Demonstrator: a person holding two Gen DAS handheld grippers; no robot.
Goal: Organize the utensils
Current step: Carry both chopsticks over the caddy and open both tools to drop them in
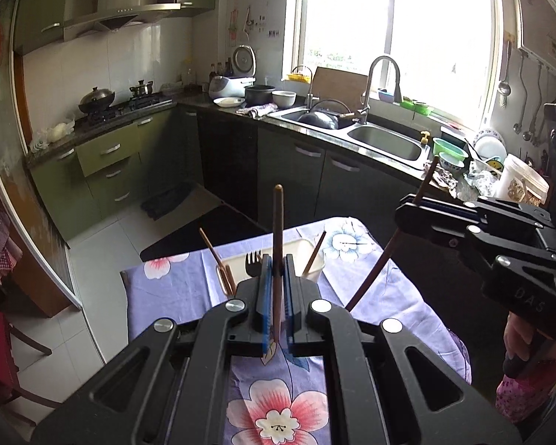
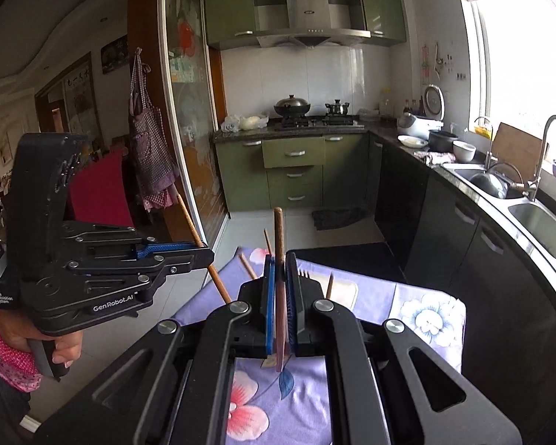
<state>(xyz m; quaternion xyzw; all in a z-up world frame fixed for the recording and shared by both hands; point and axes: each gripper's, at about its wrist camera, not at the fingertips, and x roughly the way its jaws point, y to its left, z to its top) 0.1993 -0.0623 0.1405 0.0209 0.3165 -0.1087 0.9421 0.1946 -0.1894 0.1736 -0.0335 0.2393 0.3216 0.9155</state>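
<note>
Each black two-finger gripper, left (image 1: 274,278) and right (image 2: 280,282), is clamped on one brown wooden chopstick (image 1: 277,259), the right's (image 2: 279,282) likewise upright. The white plastic utensil holder (image 1: 307,256) on the floral cloth already holds a black fork (image 1: 252,261) and several chopsticks; these two seem left.

An L-shaped kitchen. Green wall cabinets (image 2: 304,7) flank a steel range hood (image 2: 309,18) over a white tiled wall (image 2: 285,74). Below, a gas hob (image 2: 317,120) carries a wok (image 2: 292,105) and a small pot (image 2: 337,106), with green drawers (image 2: 294,170) underneath. A dark counter (image 1: 222,105) runs to a double steel sink (image 1: 352,126) with a tall tap (image 1: 383,81), under a large window (image 1: 396,26) blazing with daylight. The floor (image 1: 92,259) is pale tile with a dark mat (image 1: 165,200). A sliding glass door (image 2: 189,129) stands left, an apron (image 2: 148,137) hanging beside it.
</note>
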